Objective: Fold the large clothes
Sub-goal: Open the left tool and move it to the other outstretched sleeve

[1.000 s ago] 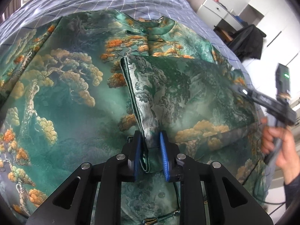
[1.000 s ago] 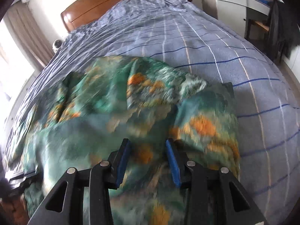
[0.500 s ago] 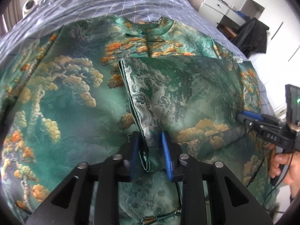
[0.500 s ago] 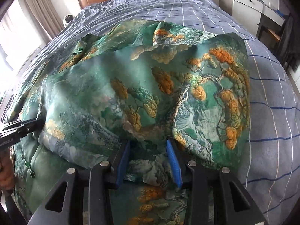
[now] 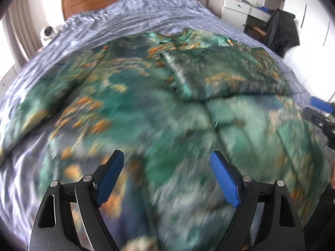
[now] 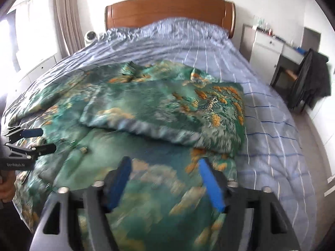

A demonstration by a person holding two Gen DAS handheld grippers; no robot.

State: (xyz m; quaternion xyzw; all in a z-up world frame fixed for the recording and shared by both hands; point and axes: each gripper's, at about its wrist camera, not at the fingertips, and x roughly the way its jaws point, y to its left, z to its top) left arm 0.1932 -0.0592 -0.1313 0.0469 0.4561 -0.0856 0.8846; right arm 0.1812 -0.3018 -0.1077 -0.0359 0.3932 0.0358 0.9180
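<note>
Blue striped bedding (image 6: 209,48) covers a big bed with a brown wooden headboard (image 6: 169,10) at the far end. White drawers (image 6: 266,50) stand by the wall on the right of the bed, and a dark coat (image 6: 312,77) hangs over a chair near them. A curtain (image 6: 62,16) hangs by the bright window on the left, and a small white round thing (image 6: 90,36) sits next to the headboard.

A large green robe (image 6: 129,154) with orange trees on it lies spread on the bed. Its collar (image 5: 180,36) points to the headboard, so its long side runs from the head of the bed down to the foot. One sleeve (image 6: 167,110) is folded across the chest, lying crosswise with its end toward the left side of the bed. The other sleeve (image 5: 41,96) lies out flat to the left.

The left gripper (image 5: 165,175) hangs over the lower part of the robe. Its jaws are wide apart and hold nothing. The right gripper (image 6: 165,184) hangs over the lower part of the robe too, with its jaws wide apart and nothing in them. Both views are blurry near the jaws.
</note>
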